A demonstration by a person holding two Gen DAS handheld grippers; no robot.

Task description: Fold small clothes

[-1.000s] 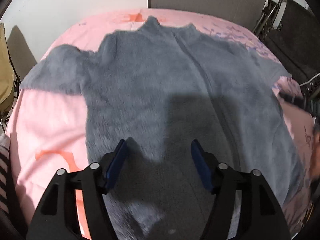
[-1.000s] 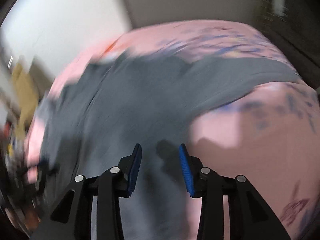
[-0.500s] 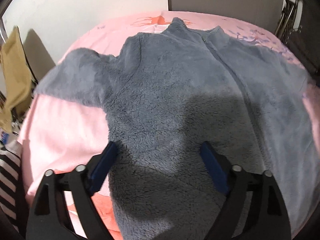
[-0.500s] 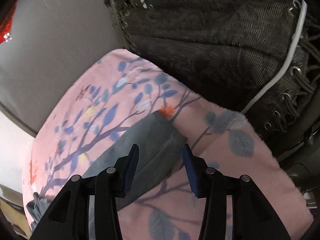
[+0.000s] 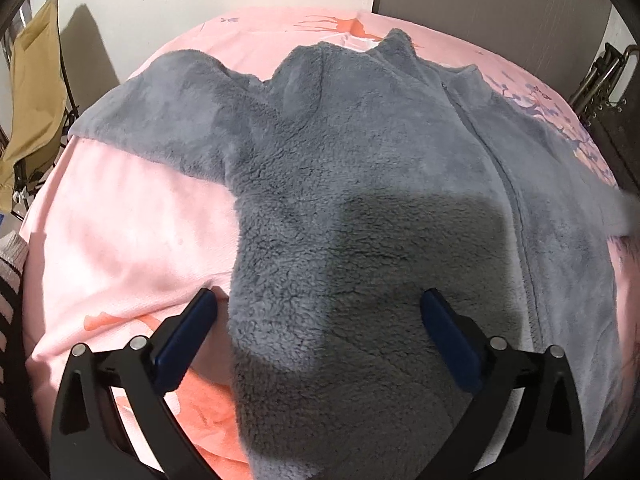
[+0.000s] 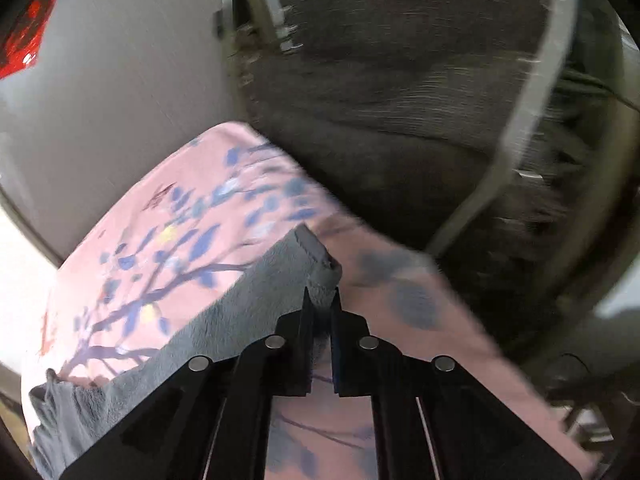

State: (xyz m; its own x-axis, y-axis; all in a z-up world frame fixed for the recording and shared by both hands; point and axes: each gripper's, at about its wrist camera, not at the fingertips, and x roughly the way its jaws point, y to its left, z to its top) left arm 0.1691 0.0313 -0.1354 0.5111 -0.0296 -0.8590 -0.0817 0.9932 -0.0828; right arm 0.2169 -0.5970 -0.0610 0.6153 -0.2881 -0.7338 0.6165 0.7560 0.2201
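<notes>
A grey fleece jacket (image 5: 360, 184) lies spread flat on a pink sheet (image 5: 132, 232), front up, with a zip seam running down its middle and a short stand-up collar at the far end. Its pile is thick and curly — matted in places, smoother on the sleeves. The left gripper (image 5: 320, 320) hovers over the near hem with its 2 blue-padded fingers (image 5: 188, 336) spread wide; the jacket's left edge falls between them, and the left sleeve (image 5: 160, 112) stretches away to the far left. The right gripper (image 6: 320, 300) is pressed together on the cuff (image 6: 320, 264) of the other sleeve, the grey tip poking out just ahead of its fingers — this view is motion-blurred. The sheet there carries a blue leaf print.
</notes>
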